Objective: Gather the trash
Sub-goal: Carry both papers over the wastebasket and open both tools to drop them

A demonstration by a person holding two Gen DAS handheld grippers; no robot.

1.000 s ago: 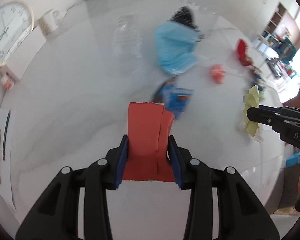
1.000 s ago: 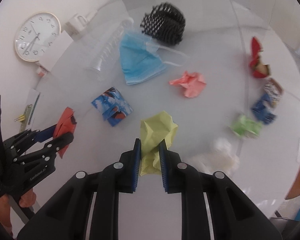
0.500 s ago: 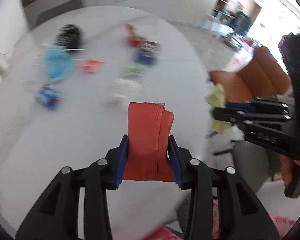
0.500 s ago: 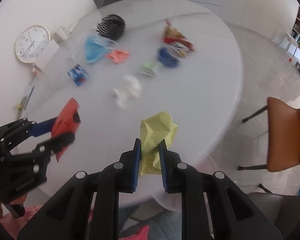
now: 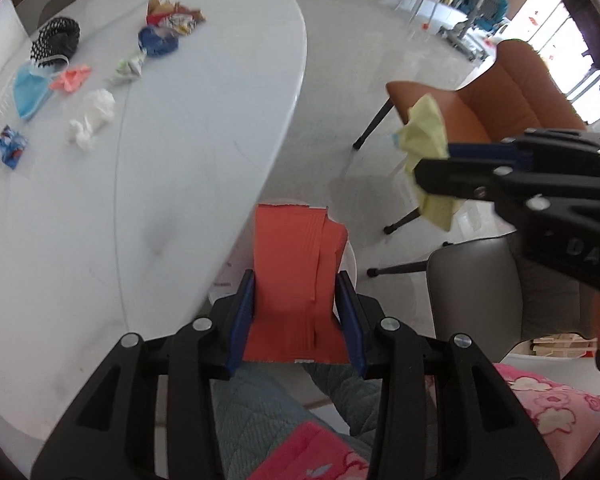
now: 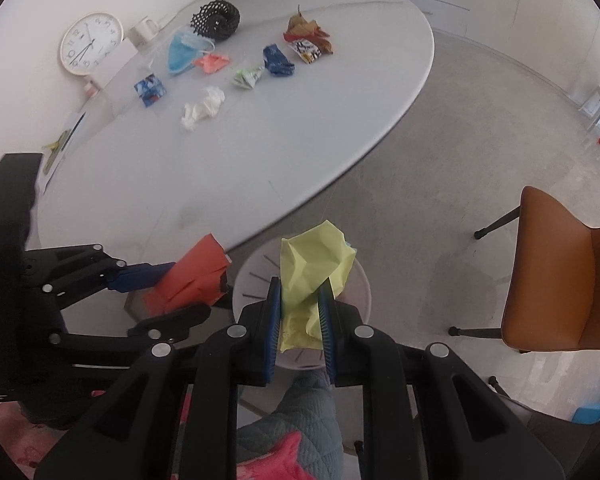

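Note:
My left gripper (image 5: 296,284) is shut on a flat red wrapper (image 5: 296,272); it also shows in the right wrist view (image 6: 192,280). My right gripper (image 6: 300,300) is shut on a crumpled yellow paper (image 6: 312,268), which also shows in the left wrist view (image 5: 424,148). Both are held off the table's near edge, above a round white bin (image 6: 256,276) on the floor. More trash lies on the white table (image 6: 260,120): a white tissue (image 6: 202,108), a blue mask (image 6: 182,54), a pink paper (image 6: 212,62), several wrappers.
An orange chair (image 6: 560,272) stands on the floor at the right, a grey chair (image 5: 472,280) close by. A clock (image 6: 90,42), a mug (image 6: 144,30) and a black mesh holder (image 6: 216,20) are at the table's far side. My legs are below.
Both grippers pulled back from over the table to beyond its near edge, carrying the red wrapper and yellow paper; the bin and floor now show beneath them.

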